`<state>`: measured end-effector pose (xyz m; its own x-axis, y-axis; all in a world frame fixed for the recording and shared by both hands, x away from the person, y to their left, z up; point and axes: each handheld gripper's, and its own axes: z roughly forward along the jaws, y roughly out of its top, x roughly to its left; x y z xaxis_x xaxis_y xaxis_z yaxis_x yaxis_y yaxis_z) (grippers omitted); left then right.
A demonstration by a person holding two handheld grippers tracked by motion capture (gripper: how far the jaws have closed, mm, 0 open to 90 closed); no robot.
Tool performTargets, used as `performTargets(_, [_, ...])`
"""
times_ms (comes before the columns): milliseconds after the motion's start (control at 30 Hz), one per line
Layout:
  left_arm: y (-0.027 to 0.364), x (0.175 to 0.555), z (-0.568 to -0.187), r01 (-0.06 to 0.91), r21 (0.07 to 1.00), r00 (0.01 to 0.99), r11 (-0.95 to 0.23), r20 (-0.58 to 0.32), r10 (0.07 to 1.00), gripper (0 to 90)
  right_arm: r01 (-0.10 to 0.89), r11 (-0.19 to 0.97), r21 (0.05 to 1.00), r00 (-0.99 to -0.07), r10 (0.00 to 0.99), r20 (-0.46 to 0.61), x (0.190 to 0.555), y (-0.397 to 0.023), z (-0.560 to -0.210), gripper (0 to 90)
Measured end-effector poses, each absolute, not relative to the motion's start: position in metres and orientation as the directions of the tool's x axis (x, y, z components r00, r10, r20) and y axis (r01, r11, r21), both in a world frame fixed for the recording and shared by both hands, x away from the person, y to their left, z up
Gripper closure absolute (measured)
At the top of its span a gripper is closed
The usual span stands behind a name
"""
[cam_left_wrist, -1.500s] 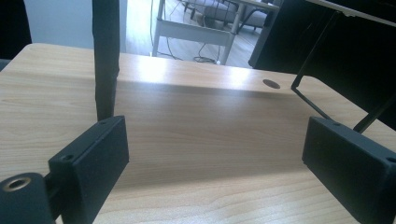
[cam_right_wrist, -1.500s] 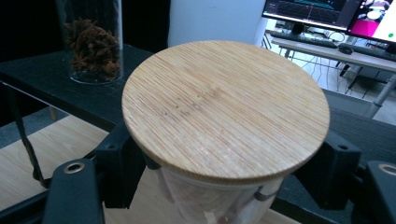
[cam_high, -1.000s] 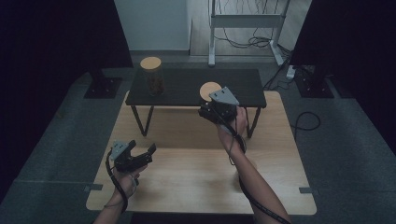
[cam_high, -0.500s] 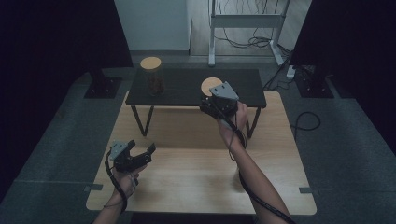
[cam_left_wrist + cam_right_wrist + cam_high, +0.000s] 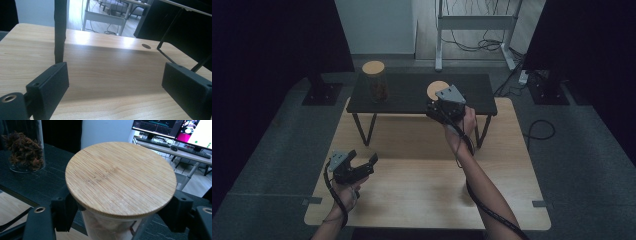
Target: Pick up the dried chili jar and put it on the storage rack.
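Note:
My right gripper (image 5: 438,106) is shut on a glass jar with a round bamboo lid (image 5: 435,90), at the front right part of the low black table (image 5: 412,97). In the right gripper view the lid (image 5: 121,178) sits just above the two jaws, which clamp the glass body (image 5: 105,227) from both sides. I cannot tell whether the jar rests on the table. A second jar (image 5: 376,82) with a bamboo lid, holding star anise (image 5: 23,145), stands at the table's left. My left gripper (image 5: 362,167) hovers open over the wooden table (image 5: 422,175), nothing between its jaws (image 5: 115,82).
The black table's thin metal legs (image 5: 60,30) stand on the wooden table ahead of the left gripper. A white metal frame with cables (image 5: 474,25) stands behind. Dark stands flank both sides on the grey floor.
The right gripper and the jar it holds have shifted slightly toward the far side of the black table. The left gripper has stayed where it was.

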<state>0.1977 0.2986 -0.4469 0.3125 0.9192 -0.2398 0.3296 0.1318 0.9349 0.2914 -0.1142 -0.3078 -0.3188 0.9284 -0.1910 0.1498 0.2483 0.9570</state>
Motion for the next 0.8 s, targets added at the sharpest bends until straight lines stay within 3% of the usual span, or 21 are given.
performTargets(800, [0.299, 0.197, -0.447, 0.331, 0.934, 0.317, 0.136, -0.246, 0.916, 6.8, 0.175, 0.216, 0.961, -0.297, 0.942, -0.157, 0.315, -0.112, -0.307, 25.6])
